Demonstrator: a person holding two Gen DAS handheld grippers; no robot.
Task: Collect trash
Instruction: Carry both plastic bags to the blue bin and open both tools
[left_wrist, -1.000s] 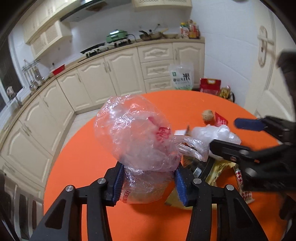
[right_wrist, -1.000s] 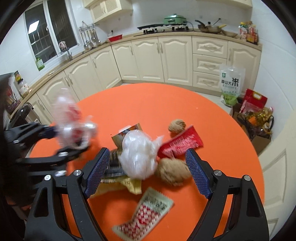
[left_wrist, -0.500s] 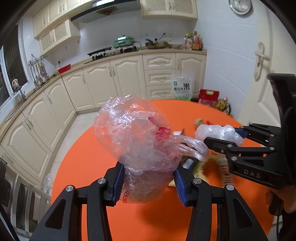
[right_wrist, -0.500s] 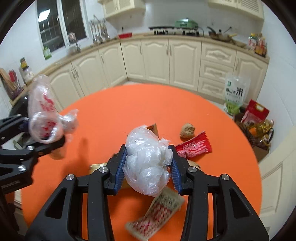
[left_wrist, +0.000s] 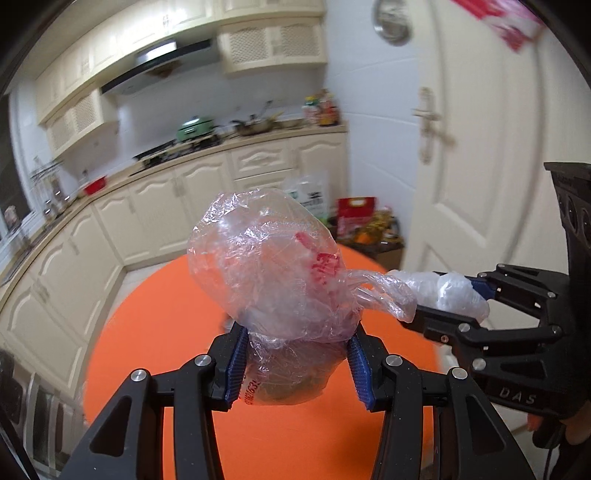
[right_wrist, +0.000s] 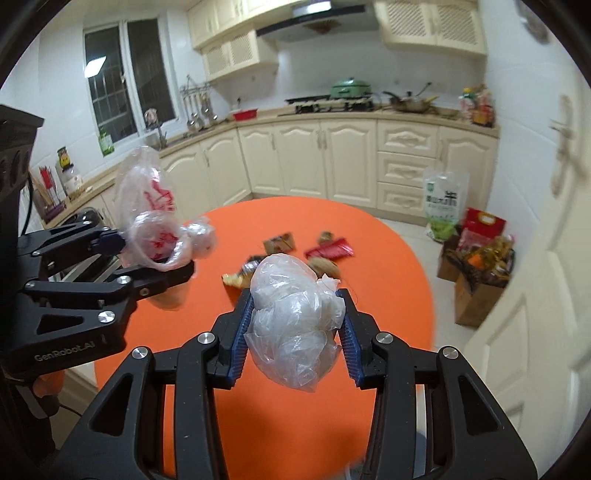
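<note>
The left gripper (left_wrist: 295, 363) is clamped on a clear plastic bag with red print (left_wrist: 273, 266), its blue pads pressing the lower part while the crumpled bulk balloons up above the fingers, held over the round orange worktop (left_wrist: 155, 321). The right gripper (right_wrist: 293, 338) has just been closing, and it now pinches a wad of whitish plastic film (right_wrist: 295, 321) between its pads, lifted clear of the worktop. In the left wrist view the right gripper enters from the right edge, its film bundle just beside the knotted tail of the printed bag; whether the two touch cannot be told. In the right wrist view the left gripper shows at the left, with its bag raised. On the worktop behind the film lie a red wrapper (right_wrist: 330, 252), a brown packet (right_wrist: 279, 242), a yellowish wrapper (right_wrist: 236, 278) and a brown crumpled lump (right_wrist: 325, 266), all blurred. Cream cabinets (right_wrist: 314, 158) stand behind.
</note>
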